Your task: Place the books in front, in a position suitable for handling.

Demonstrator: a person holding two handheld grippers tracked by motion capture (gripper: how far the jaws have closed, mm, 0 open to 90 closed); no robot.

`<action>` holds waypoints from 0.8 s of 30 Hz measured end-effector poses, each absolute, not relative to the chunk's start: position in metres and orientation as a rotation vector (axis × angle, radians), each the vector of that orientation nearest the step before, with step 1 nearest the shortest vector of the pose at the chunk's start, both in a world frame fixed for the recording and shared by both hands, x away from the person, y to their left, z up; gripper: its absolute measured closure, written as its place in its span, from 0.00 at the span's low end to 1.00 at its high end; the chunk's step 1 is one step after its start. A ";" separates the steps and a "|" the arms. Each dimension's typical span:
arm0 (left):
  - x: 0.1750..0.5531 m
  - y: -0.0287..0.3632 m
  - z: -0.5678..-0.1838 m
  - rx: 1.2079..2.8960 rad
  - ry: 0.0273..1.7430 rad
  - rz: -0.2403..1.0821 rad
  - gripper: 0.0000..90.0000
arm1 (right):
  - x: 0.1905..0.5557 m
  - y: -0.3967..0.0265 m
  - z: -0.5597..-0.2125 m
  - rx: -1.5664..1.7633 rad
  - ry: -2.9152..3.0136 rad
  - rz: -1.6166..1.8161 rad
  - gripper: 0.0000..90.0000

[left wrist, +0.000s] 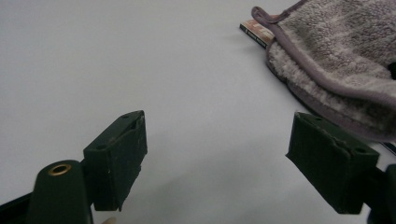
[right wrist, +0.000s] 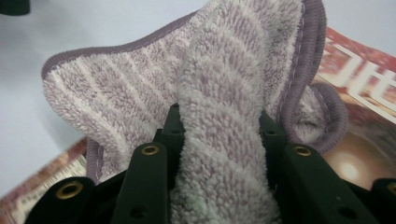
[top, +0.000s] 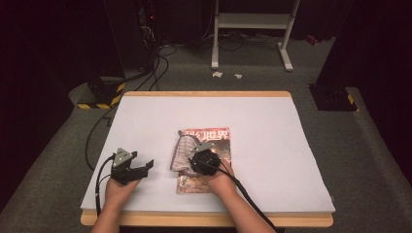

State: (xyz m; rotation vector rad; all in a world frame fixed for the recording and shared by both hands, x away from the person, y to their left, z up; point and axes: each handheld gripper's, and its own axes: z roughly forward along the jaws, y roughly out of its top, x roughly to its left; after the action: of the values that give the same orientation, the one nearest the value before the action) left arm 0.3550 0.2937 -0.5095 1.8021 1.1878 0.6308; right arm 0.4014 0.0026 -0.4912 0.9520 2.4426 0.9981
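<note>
Towel (top: 180,153), one in number, a lilac-grey terry cloth with a darker bound hem, lay partly on the left part of the single magazine (top: 214,138) near the middle of the white counter (top: 272,145), its folds bunched and partly lifted. The right tool (right wrist: 219,140) had its jaws narrowed on a thick ridge of the pile; in the right tool's own view the cloth filled the gap between the two black pads and rose beyond them, so the towel was judged held. In the high view this right tool (top: 201,158) sat directly over the cloth and the magazine cover. The left tool (left wrist: 224,163) stood with jaws spread wide and nothing between them, resting over bare counter just left of the towel; in the high view the left tool (top: 131,167) was near the front edge, apart from the magazine. Risks, as judged: the grip took a soft fold rather than a hem, so the pile could slide out if the cloth were pulled sharply; the towel's drag could shift or lift the glossy magazine beneath it, since nothing pinned the cover down; a trailing corner might catch on the magazine's edge. Count: one towel, one magazine, two tools, two hands, one counter.
</note>
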 end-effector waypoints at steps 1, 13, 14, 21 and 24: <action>0.355 0.294 -0.509 1.803 1.187 0.631 0.22 | 0.401 0.006 -0.491 0.951 2.446 1.000 0.73; 0.355 0.294 -0.509 1.802 1.188 0.630 0.22 | 0.404 -0.010 -0.491 0.986 2.441 1.003 0.71; 0.355 0.294 -0.509 1.802 1.188 0.631 0.22 | 0.404 -0.014 -0.491 0.993 2.433 1.006 0.71; 0.355 0.294 -0.509 1.801 1.191 0.633 0.22 | 0.403 -0.059 -0.491 1.094 2.401 1.050 0.70; 0.355 0.294 -0.509 1.803 1.191 0.635 0.22 | 0.400 -0.077 -0.491 1.103 2.371 1.032 0.70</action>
State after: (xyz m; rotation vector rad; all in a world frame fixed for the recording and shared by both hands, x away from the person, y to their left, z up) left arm 0.3548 0.2935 -0.5094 1.8029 1.1914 0.6350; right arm 0.4004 -0.0768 -0.4909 1.1034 2.3714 1.0315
